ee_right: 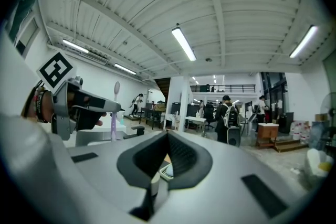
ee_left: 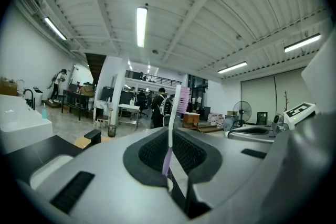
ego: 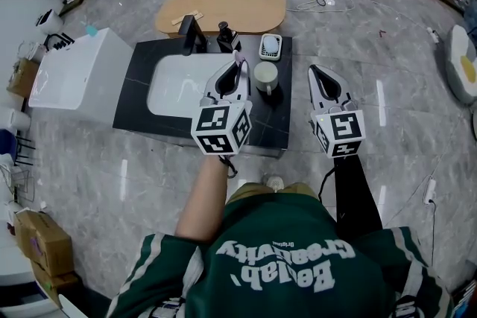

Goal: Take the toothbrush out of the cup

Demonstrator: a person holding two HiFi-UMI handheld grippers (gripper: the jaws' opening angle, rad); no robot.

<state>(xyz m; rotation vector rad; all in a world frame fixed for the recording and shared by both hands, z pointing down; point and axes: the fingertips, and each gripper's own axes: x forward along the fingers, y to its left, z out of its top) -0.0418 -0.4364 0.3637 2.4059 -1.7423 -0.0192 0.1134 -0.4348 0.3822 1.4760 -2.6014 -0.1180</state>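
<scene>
Currently the left gripper [ego: 237, 71] clamps the toothbrush [ee_left: 171, 113] low; it could pivot and clip the cup [ego: 265, 78] just right; the right gripper [ee_right: 167, 139] is closed, empty.

toothbrush [ee_left: 172, 118]: white-and-lilac handle, pink bristles at top, held upright, clamped between jaws of left gripper [ego: 235, 69], lifted clear of cup. cup [ego: 265, 77]: cream, upright, set on black counter [ego: 141, 97] just right of basin [ego: 175, 86].

Counted, mid-frame
Two grippers: left gripper [ego: 238, 65], right gripper [ego: 313, 71]; one toothbrush [ee_left: 170, 128]; one cup [ego: 265, 77]; one faucet [ego: 192, 33]; one basin [ego: 173, 88].
</scene>
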